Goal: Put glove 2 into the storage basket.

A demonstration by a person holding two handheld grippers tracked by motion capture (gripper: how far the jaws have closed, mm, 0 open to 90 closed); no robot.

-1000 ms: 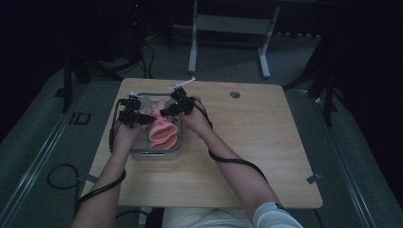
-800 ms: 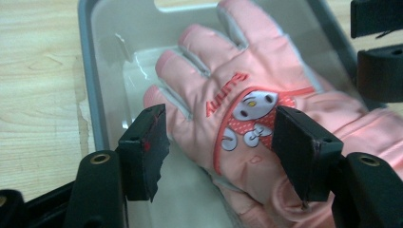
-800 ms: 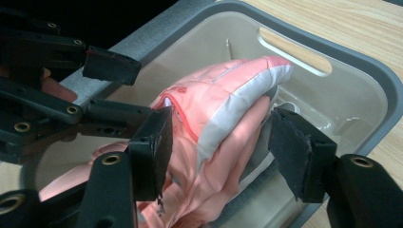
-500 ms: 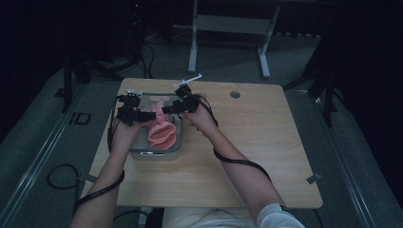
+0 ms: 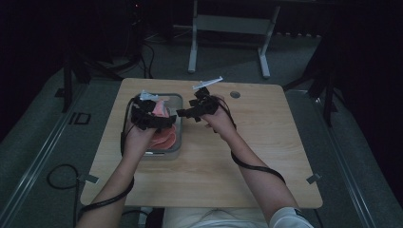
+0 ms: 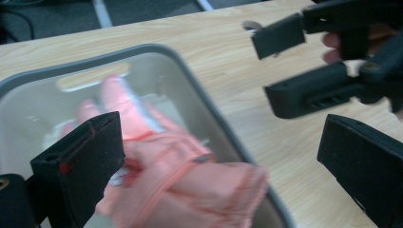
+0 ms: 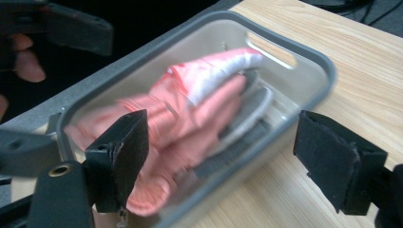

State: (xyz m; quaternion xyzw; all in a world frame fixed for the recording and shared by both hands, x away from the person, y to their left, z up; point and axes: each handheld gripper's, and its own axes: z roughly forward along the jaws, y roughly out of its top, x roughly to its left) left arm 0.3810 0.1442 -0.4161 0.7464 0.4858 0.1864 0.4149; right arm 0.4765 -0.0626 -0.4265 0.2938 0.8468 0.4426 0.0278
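Now we note both tools with jaws wide apart, just opened further, nothing between the pads. Left gripper (image 5: 164,124) hovers over the grey tray (image 5: 178,100); right gripper (image 5: 185,115) hangs just beside the tray's 3 o'clock rim. Pink gloves (image 7: 190,109) lie loose inside the tray (image 7: 313,57), with something grey under them. Tray sits at the table's (image 5: 266,156) 10 o'clock. Bare wood runs wide toward 3 and 6 o'clock.
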